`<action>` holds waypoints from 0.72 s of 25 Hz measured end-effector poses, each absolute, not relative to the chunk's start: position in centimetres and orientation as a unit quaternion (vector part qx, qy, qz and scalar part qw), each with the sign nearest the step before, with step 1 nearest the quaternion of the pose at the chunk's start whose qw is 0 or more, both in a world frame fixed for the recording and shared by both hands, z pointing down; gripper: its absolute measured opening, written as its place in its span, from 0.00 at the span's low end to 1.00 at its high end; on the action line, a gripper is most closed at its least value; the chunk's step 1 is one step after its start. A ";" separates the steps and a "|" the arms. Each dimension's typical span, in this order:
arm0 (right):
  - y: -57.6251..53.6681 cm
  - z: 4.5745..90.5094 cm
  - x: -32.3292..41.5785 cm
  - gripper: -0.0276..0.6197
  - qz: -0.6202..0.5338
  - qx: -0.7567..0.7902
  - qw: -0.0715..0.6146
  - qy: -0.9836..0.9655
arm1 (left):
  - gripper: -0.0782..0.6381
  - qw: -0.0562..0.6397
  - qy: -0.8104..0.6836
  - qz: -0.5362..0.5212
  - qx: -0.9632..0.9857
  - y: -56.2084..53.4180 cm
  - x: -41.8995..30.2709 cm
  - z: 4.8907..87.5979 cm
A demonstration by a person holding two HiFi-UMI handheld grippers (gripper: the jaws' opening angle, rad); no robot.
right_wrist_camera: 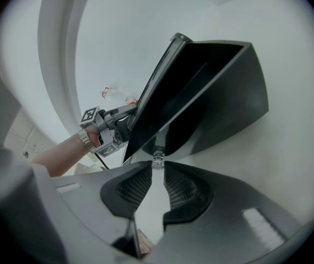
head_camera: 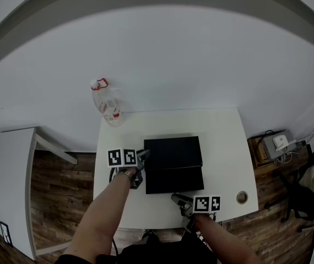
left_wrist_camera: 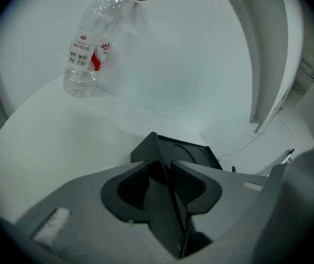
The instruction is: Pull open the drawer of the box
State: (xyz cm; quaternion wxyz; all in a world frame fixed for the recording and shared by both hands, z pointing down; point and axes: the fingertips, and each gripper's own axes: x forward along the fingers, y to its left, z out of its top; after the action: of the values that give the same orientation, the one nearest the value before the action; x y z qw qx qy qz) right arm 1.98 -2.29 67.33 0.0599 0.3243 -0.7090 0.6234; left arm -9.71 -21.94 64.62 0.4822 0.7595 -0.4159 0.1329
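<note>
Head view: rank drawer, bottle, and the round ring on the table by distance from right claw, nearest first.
1. drawer, directly ahead of the right claw, which grips its knob.
2. ring, off to the claw's right, at the front.
3. bottle, far back left, farthest.

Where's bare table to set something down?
Free: the white table's right strip between the black box and the right edge, beyond the small round fitting; the far strip behind the box, right of the clear plastic bottle. Crowded: the box's left side, where the left gripper clamps it, and the near edge, where the right gripper holds the drawer's clear knob.
</note>
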 end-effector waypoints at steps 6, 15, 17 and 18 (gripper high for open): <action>-1.4 67.2 1.8 0.15 0.625 0.323 0.059 -0.708 | 0.29 0.482 -0.418 0.132 0.759 -22.0 -9.8 64.6; -0.3 67.2 2.1 0.15 0.629 0.322 0.052 -0.706 | 0.29 0.482 -0.421 0.130 0.758 -22.0 -9.9 64.6; -0.2 67.2 2.2 0.15 0.630 0.322 0.049 -0.705 | 0.29 0.481 -0.422 0.129 0.758 -22.0 -9.9 64.6; -0.2 67.2 2.2 0.15 0.631 0.322 0.049 -0.705 | 0.29 0.480 -0.422 0.129 0.758 -22.0 -9.9 64.6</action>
State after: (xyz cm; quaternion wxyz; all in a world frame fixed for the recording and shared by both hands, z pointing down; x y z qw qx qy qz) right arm 2.18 -0.21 67.24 0.0485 0.3219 -0.7045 0.6306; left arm -9.86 -22.01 64.58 0.4803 0.7578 -0.4225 0.1290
